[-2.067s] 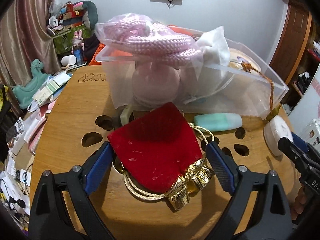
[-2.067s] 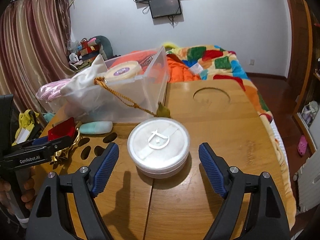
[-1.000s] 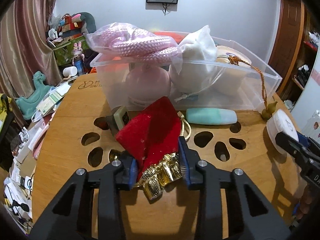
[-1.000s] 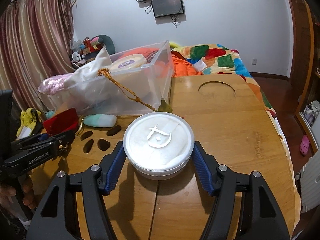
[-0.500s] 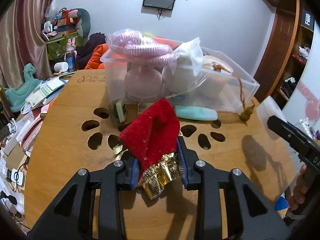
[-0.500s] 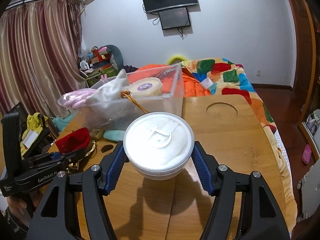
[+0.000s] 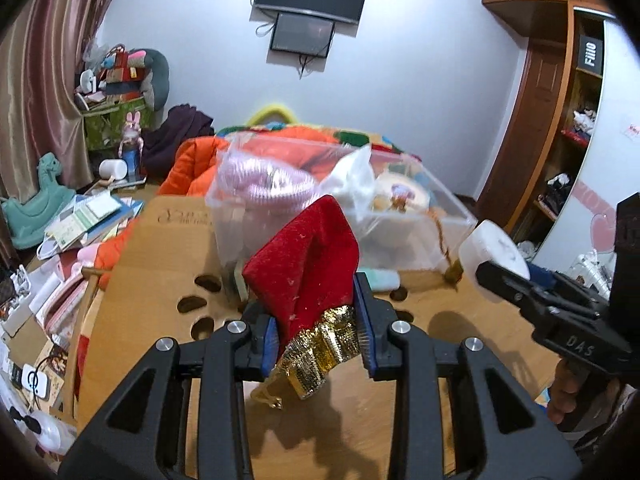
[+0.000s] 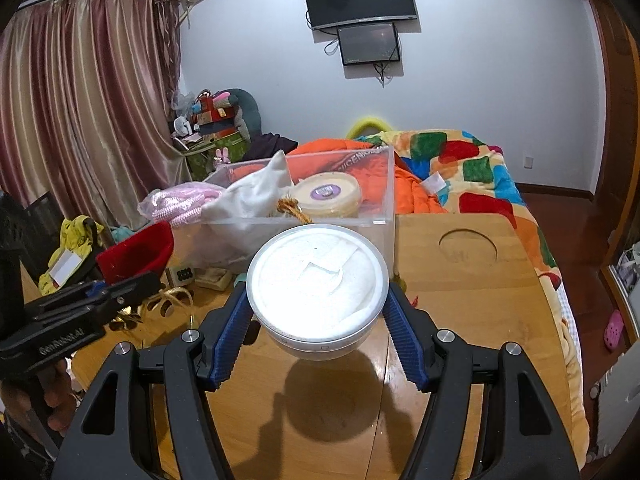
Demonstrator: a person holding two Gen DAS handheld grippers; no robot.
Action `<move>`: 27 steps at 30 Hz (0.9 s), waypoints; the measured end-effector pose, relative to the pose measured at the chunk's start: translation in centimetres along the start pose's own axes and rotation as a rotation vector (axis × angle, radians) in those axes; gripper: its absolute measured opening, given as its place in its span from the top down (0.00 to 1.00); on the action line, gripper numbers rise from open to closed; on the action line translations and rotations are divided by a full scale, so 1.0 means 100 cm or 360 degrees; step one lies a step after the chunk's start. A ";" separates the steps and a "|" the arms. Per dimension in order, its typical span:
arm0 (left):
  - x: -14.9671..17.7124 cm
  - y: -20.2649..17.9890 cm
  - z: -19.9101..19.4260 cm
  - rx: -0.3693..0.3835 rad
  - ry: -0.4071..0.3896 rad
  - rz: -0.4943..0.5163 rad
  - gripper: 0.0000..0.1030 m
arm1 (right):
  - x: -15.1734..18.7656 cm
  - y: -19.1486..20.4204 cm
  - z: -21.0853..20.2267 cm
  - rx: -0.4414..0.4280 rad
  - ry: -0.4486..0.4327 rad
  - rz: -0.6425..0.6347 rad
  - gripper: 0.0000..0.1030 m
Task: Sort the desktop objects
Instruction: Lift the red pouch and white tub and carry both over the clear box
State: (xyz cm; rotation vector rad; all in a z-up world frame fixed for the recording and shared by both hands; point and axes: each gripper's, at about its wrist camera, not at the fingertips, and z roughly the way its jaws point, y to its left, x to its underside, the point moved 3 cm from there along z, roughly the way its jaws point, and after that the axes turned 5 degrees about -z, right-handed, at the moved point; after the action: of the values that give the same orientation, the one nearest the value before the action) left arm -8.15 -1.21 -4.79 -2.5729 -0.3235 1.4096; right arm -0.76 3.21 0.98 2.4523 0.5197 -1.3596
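Left gripper (image 7: pixel 316 338) jaws pinch the red pouch (image 7: pixel 306 268), right gripper (image 8: pixel 318 334) jaws clamp the white tub (image 8: pixel 318 286); both hang clear above the surface (image 8: pixel 472 320), probably bound for the bin (image 8: pixel 384 200).

Red velvet pouch (image 7: pixel 304 264) with gold trim; white round container (image 8: pixel 318 280); clear plastic bin (image 8: pixel 380 200); tan wooden table (image 8: pixel 472 280); multicoloured patchwork quilt (image 8: pixel 476 176).

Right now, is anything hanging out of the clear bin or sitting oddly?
Yes. A braided gold cord trails from inside the clear bin over its front rim and down the outside. A bagged pink rope bundle also bulges above the bin's left end.
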 end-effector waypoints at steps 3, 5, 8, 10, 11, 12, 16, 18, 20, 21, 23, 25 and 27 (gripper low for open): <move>-0.007 -0.002 -0.006 0.0020 -0.0039 0.0007 0.69 | -0.006 -0.001 -0.003 -0.0008 -0.0017 0.0009 0.40; -0.013 -0.003 -0.009 0.0030 -0.0061 0.0009 0.69 | -0.011 -0.001 -0.004 -0.0007 -0.0030 0.0009 0.40; -0.023 -0.003 -0.012 0.0042 -0.0097 0.0014 0.69 | -0.019 -0.001 -0.005 0.0001 -0.0049 -0.0013 0.40; -0.029 -0.003 -0.014 0.0051 -0.0126 0.0010 0.69 | -0.026 -0.001 -0.005 0.0008 -0.0065 -0.0033 0.40; -0.033 -0.003 -0.015 0.0065 -0.0133 0.0008 0.69 | -0.029 0.000 -0.005 0.0011 -0.0076 -0.0039 0.40; -0.036 -0.003 -0.015 0.0076 -0.0140 0.0004 0.69 | -0.032 0.000 -0.005 0.0011 -0.0085 -0.0042 0.40; -0.050 -0.004 -0.012 0.0097 -0.0171 0.0011 0.69 | -0.045 0.000 0.001 -0.0006 -0.0107 -0.0074 0.40; -0.059 -0.006 -0.010 0.0095 -0.0193 0.0023 0.69 | -0.050 0.002 0.005 -0.0006 -0.0114 -0.0101 0.40; -0.065 -0.006 -0.007 0.0096 -0.0208 0.0029 0.69 | -0.055 0.004 0.011 -0.0006 -0.0111 -0.0135 0.40; -0.069 -0.006 -0.005 0.0096 -0.0216 0.0029 0.69 | -0.058 0.005 0.014 -0.0009 -0.0108 -0.0144 0.40; -0.075 -0.005 0.000 0.0097 -0.0222 0.0025 0.69 | -0.062 0.006 0.021 -0.0016 -0.0092 -0.0161 0.40; -0.080 -0.004 0.005 0.0109 -0.0219 0.0022 0.69 | -0.066 0.007 0.029 -0.0016 -0.0073 -0.0174 0.40; -0.085 -0.003 0.012 0.0115 -0.0212 0.0027 0.69 | -0.070 0.008 0.034 -0.0024 -0.0062 -0.0179 0.40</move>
State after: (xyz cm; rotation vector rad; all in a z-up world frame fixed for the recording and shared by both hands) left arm -13.66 -3.25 1.53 -2.4364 -0.2653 1.5726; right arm -6.40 -0.07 5.25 2.4117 0.6651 -1.4382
